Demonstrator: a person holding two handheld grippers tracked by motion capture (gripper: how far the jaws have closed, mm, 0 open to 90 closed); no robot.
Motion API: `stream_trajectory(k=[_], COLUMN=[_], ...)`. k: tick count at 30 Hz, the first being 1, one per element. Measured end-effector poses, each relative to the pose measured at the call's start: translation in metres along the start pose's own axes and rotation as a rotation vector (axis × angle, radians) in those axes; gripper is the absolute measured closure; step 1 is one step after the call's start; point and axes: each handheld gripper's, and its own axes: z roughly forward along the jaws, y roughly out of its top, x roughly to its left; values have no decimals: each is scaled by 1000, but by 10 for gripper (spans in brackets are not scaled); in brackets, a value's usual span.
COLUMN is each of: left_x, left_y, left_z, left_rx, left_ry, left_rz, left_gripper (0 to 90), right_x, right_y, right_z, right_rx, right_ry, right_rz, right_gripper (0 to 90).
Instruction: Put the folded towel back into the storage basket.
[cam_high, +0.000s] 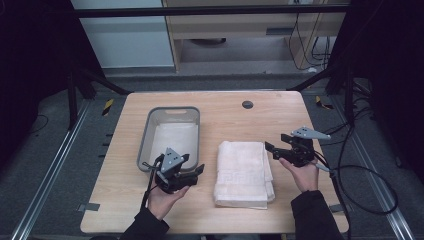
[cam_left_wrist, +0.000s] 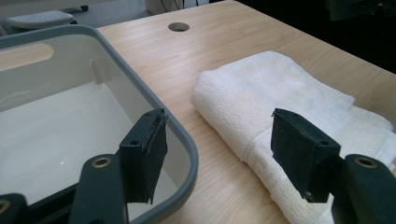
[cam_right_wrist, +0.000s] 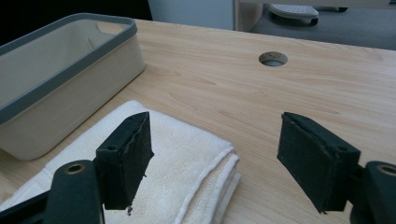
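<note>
Towel (cam_high: 243, 172), folded into a thick cream rectangle, lies flat on the wooden table (cam_high: 225, 112) just right of the grey-rimmed basket (cam_high: 146, 131), apart from it, with a woven key-pattern band across its near end in the high view. From the right gripper view the towel (cam_right_wrist: 182, 168) shows its stacked layered edges, a detail the overhead picture blurs; from the left gripper view the towel (cam_left_wrist: 261, 100) shows a rolled fold on the side facing the basket (cam_left_wrist: 154, 105) and a flat hem band. That same view looks into the basket's pale inside and its handle slot. The round hole (cam_high: 247, 104) in the table sits beyond the towel. The left gripper (cam_high: 186, 167), held in the person's left hand (cam_high: 162, 197), hovers by the near corner of the basket, left of the towel, its jaws standing wide apart with nothing between them. The right gripper (cam_high: 272, 150), in the right hand (cam_high: 305, 175), sits at the towel's far right corner, jaws likewise spread and clamped on nothing.
</note>
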Motion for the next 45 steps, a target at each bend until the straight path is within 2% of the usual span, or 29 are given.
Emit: stream_trajectory(k=[10,19,31,42,45], left_x=[-14,-27,-39,-47,-48], left_y=[-4,-12,-22,-31,-33], left_z=[9,18,31,46,52], left_rx=[28,62,110,154,171], left_ry=[-40,-61,-77,-84,-82], left_rz=[20,49,54,56,45], left_gripper=[351,345,349,347,346], right_x=[2,6,2,3,3], right_y=[-3,-9,-22,-28,-30], right_z=[8,18,29,38,40], right_rx=[27,75,115,146,153], right_ry=[8,10,10,11,11], right_rz=[-8,-21,6,-8,-7], right_gripper=[267,266,261,258,260])
